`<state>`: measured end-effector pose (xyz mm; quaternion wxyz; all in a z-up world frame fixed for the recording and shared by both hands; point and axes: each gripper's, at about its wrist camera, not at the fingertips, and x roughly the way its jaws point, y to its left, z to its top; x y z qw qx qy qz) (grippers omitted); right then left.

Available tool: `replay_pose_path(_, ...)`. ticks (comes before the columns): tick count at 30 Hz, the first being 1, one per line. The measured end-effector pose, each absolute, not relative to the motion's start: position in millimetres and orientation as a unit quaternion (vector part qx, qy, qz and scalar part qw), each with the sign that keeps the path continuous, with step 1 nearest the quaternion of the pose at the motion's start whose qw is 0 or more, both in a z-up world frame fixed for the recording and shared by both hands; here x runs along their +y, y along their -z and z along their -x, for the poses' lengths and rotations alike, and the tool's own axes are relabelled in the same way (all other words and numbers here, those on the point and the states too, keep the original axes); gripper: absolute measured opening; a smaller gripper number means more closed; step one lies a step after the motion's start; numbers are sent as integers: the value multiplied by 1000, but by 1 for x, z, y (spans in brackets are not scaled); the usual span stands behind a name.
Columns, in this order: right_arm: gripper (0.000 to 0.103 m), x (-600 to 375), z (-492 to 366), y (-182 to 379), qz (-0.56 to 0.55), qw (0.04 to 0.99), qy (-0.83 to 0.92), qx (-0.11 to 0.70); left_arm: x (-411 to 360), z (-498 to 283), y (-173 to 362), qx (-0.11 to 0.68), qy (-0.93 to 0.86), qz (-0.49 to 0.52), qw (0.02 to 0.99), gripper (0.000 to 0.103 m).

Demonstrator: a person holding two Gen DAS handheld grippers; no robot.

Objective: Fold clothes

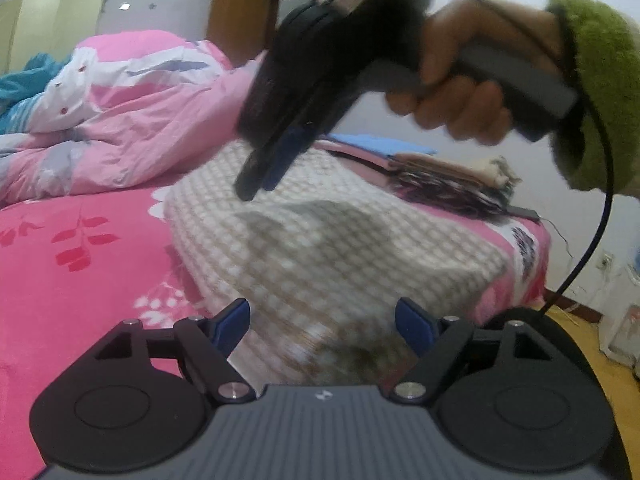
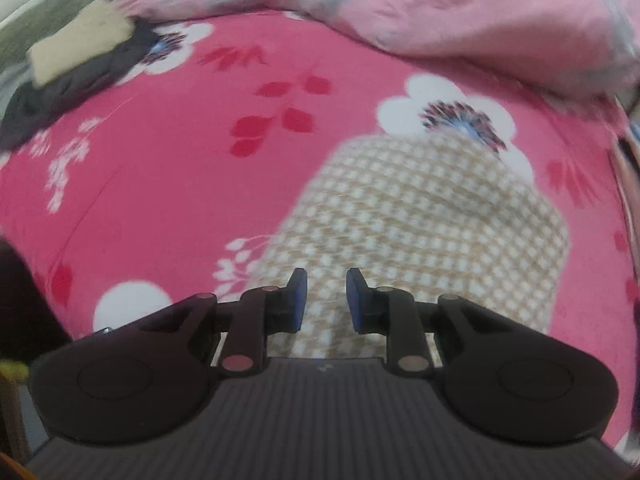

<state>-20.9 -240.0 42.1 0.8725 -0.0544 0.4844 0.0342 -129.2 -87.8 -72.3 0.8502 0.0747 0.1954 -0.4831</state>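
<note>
my left gripper [image 1: 322, 320] has its jaws spread wide with nothing between them, hovering just above the near end of the checked cloth [image 1: 340, 240]. my right gripper [image 2: 326, 300] has its jaws parted by a narrow gap and also grips nothing; in the left wrist view it hangs over the far end of the same cloth, held by a hand [image 1: 460, 92] in a green sleeve [image 1: 592, 88]. the cloth lies on the pink floral bed sheet [image 2: 200, 160] as a compact, rounded rectangle, and i judge it already folded at least once, though blur hides the layers. whether another fold is due or this piece is finished i cannot settle. to the far right sits a stack of folded clothes [image 1: 452, 184]; a rumpled pink quilt [image 1: 132, 120] lies to the far left.
</note>
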Motion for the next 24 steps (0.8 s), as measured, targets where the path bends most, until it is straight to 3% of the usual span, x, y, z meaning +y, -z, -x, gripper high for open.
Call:
replay_pose_path(3,22,-248,10,-1,57,865,-31,497,-96,140,77,184,472,-112,855,81)
replay_pose_path(10,25,-251,32,-34,59,873,5,484,-95,155,86,164,445,-155,867,81)
replay_pose_path(14,25,-267,72,-43,0,893,1,450,-103,154,91,154,422,-174,876,81)
replay_pose_path(24,26,-306,122,17,-32,923,39,381,-93,155,91,153,336,-161,916,77)
